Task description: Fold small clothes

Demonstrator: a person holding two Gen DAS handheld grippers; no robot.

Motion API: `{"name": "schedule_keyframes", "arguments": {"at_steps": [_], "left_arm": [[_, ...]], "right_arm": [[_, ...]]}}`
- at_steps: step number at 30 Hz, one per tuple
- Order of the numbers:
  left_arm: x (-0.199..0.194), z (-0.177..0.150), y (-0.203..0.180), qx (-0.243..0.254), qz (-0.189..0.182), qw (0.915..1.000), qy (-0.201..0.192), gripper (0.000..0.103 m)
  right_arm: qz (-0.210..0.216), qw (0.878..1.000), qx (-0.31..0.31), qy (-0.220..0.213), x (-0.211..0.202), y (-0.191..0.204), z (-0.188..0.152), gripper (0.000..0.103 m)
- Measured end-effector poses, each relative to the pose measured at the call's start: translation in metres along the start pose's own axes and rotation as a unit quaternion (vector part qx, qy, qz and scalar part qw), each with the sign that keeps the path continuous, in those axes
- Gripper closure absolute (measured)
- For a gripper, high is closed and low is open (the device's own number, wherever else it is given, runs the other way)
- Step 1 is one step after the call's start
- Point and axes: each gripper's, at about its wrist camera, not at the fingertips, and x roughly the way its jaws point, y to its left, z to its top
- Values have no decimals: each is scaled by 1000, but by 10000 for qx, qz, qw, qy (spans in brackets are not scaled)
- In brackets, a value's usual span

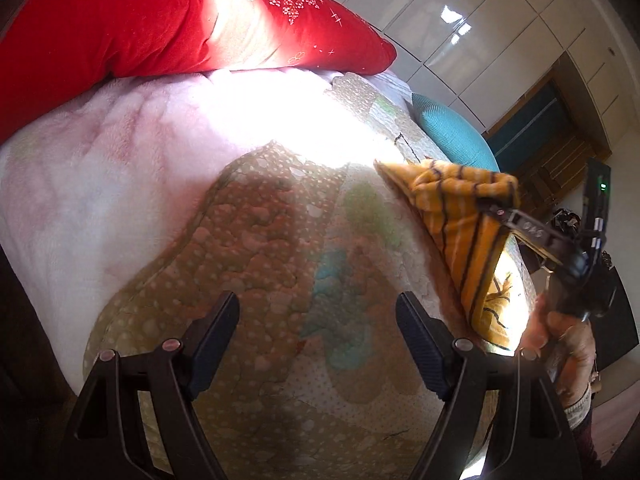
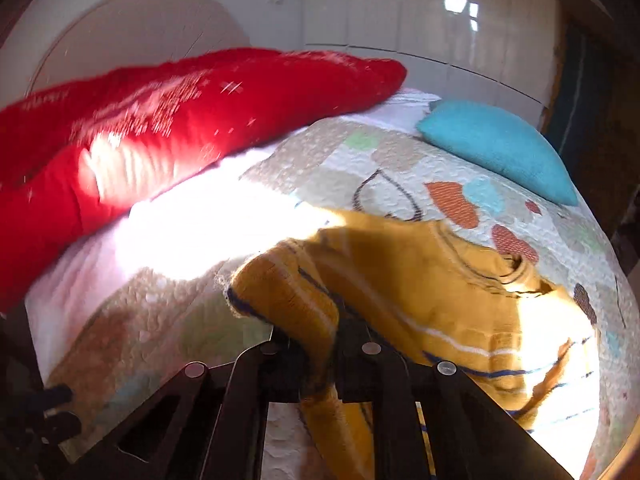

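The step in hand looks like carrying one edge of the yellow striped garment (image 2: 420, 292) over toward the middle of the bed (image 1: 260, 248) to make a fold. To do it well, the lifted edge should travel low and flat across the cloth that remains lying down, so the fold line stays straight, and it should land squarely on the matching edge before release. The free tool could pin the lying part so it does not drag along.

The right tongs (image 2: 316, 344) are clenched on a bunched edge of the garment; cloth spills out on both sides of the closed fingers and hangs below them. In the left wrist view the same tongs (image 1: 500, 210) hold the fabric up, well clear of the quilt, so it drapes down in a slanted sheet toward the bed's right edge.

The left tongs (image 1: 318, 344) are spread wide and hold nothing, hovering over the patterned quilt near the bed's near edge, well apart from the garment.

A red pillow (image 1: 160, 20) lies along the far edge, and a blue cushion (image 2: 496, 148) at the far right corner.
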Motion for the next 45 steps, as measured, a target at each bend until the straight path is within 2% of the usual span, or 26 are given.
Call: {"name": "schedule_keyframes", "arguments": {"at_steps": [3, 5, 7, 11, 12, 15, 16, 17, 20, 21, 24, 25, 26, 28, 30, 33, 35, 36, 37, 38, 39, 40, 41, 42, 45], "left_arm": [[3, 0, -20, 171, -38, 9998, 16, 24], [8, -1, -33, 292, -98, 9995, 76, 24], [17, -3, -48, 432, -166, 9987, 207, 24], [38, -11, -83, 728, -279, 9957, 510, 24], [42, -12, -93, 826, -313, 9945, 565, 24], [53, -17, -126, 1182, -380, 9898, 703, 24], [56, -19, -138, 1326, -389, 9876, 742, 24], [59, -22, -149, 1462, -398, 9854, 774, 24], [68, -31, -178, 1801, -414, 9789, 874, 24], [71, -34, -187, 1884, -418, 9771, 895, 24], [78, -38, -209, 2099, -444, 9723, 929, 24], [80, -39, -216, 2155, -460, 9710, 925, 24], [83, -38, -221, 2185, -495, 9702, 918, 24], [92, -31, -227, 2154, -526, 9705, 949, 24], [100, -24, -230, 2050, -517, 9719, 1038, 24], [103, -18, -236, 1992, -562, 9729, 1034, 24], [103, -18, -242, 2067, -536, 9721, 967, 24], [103, -19, -244, 2102, -525, 9716, 952, 24], [103, -20, -247, 2131, -520, 9710, 950, 24], [103, -21, -248, 2153, -517, 9705, 956, 24], [103, -21, -248, 2164, -496, 9703, 963, 24], [104, -21, -248, 2161, -467, 9704, 971, 24], [105, -20, -246, 2143, -446, 9708, 979, 24], [106, -18, -244, 2120, -440, 9713, 987, 24], [113, -11, -237, 2099, -387, 9718, 999, 24]], "right_arm": [[-31, 9923, 1181, -358, -40, -88, 0, 95], [-134, 9814, 1859, -458, -64, -143, -21, 95], [-264, 9714, 2330, -377, -80, -186, -52, 95], [-468, 9559, 2897, 77, -82, -237, -118, 95], [-379, 9499, 3100, 149, -80, -249, -134, 95], [302, 9309, 3638, 112, -76, -272, -164, 94], [412, 9288, 3681, 100, -76, -273, -168, 94], [456, 9300, 3646, 65, -77, -274, -169, 94], [440, 9377, 3445, -17, -86, -273, -171, 80], [446, 9380, 3437, -48, -91, -275, -174, 75], [511, 9352, 3498, -196, -111, -288, -185, 73], [531, 9344, 3510, -287, -120, -293, -187, 69], [525, 9339, 3514, -391, -128, -299, -187, 66], [487, 9347, 3469, -606, -141, -309, -183, 52], [389, 9372, 3398, -682, -146, -317, -173, 51], [614, 9456, 3131, -633, -131, -321, -143, 51], [578, 9553, 2847, -544, -111, -319, -118, 51], [558, 9586, 2755, -461, -97, -320, -106, 51], [592, 9608, 2694, -295, -80, -321, -96, 46], [658, 9619, 2655, -42, -60, -322, -88, 45], [721, 9602, 2692, 192, -39, -323, -84, 46], [834, 9558, 2798, 344, -23, -325, -84, 68], [1081, 9493, 2918, 459, -12, -326, -87, 80], [1231, 9445, 3015, 428, -12, -327, -91, 83], [1418, 9395, 3115, -99, -47, -331, -102, 87]]}}
